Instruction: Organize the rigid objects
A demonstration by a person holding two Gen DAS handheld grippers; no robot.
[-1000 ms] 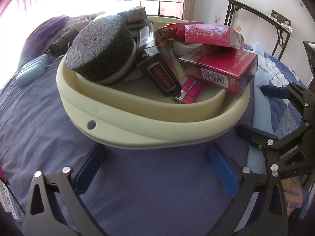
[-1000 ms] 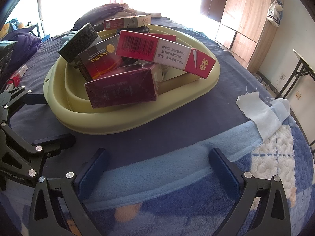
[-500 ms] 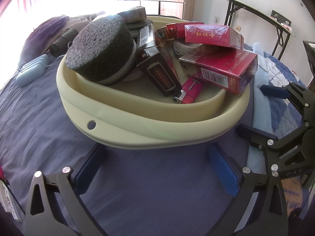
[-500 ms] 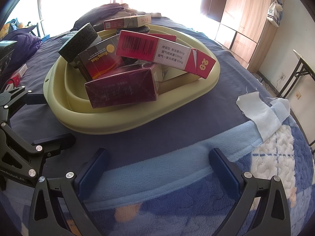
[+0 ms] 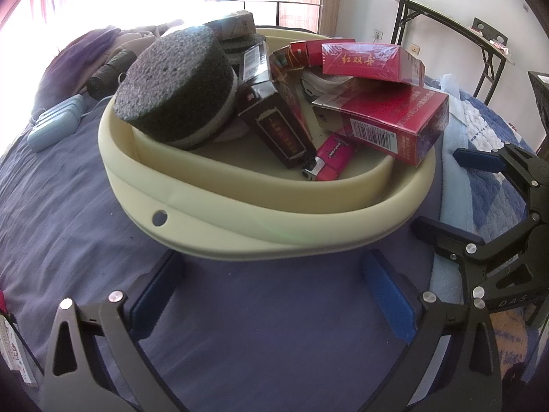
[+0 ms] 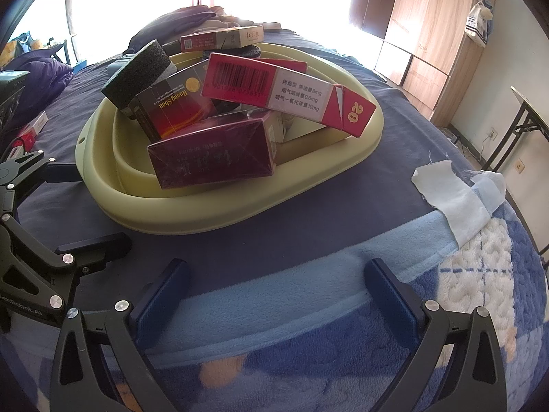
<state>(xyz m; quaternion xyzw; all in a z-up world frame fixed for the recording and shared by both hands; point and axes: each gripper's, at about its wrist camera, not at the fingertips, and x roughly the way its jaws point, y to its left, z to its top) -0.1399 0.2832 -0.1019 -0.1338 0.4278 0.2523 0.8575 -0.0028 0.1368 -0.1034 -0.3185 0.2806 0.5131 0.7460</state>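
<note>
A pale yellow basin (image 5: 240, 237) (image 6: 212, 213) sits on the bed, full of rigid items: a dark round sponge block (image 5: 175, 86) (image 6: 137, 72), several red and maroon cigarette boxes (image 5: 387, 116) (image 6: 212, 151), and a pink lighter (image 5: 329, 159). My left gripper (image 5: 274, 288) is open and empty just in front of the basin. My right gripper (image 6: 278, 292) is open and empty over the blanket, near the basin's other side. Each gripper shows at the edge of the other's view.
A purple sheet (image 5: 68, 206) and blue fleece blanket (image 6: 343, 343) cover the bed. A light blue case (image 5: 55, 123) and a dark roll (image 5: 106, 75) lie beyond the basin. A white cloth (image 6: 449, 199) lies at the right. A folding table (image 5: 456, 31) and wardrobe (image 6: 429, 34) stand by the walls.
</note>
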